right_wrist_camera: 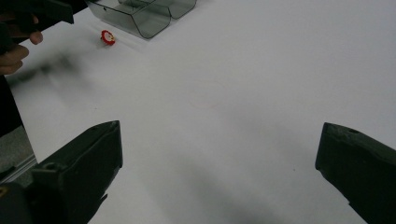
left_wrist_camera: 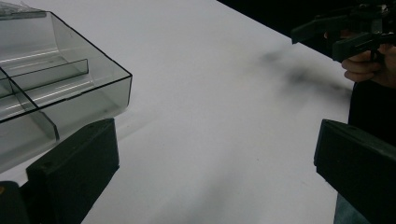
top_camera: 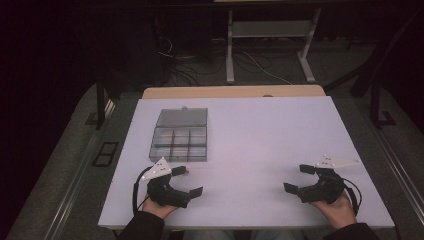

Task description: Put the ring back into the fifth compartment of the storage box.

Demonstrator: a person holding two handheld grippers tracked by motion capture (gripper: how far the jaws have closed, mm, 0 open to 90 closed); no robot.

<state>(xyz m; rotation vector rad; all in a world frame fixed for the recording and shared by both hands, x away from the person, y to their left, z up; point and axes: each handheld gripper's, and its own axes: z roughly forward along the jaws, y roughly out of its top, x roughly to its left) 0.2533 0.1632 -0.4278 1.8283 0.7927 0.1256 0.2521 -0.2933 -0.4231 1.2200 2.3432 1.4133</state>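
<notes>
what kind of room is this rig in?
Likely a lab or workshop for recording data, not a home: a white tabletop on a wooden desk, loose cables on grey carpet, and a metal-legged bench behind.

In the left gripper view the picture's edge cuts the clear box [left_wrist_camera: 56, 88], leaving one corner. In the right gripper view, the small red item [right_wrist_camera: 108, 37] near the box is too small to identify.
</notes>
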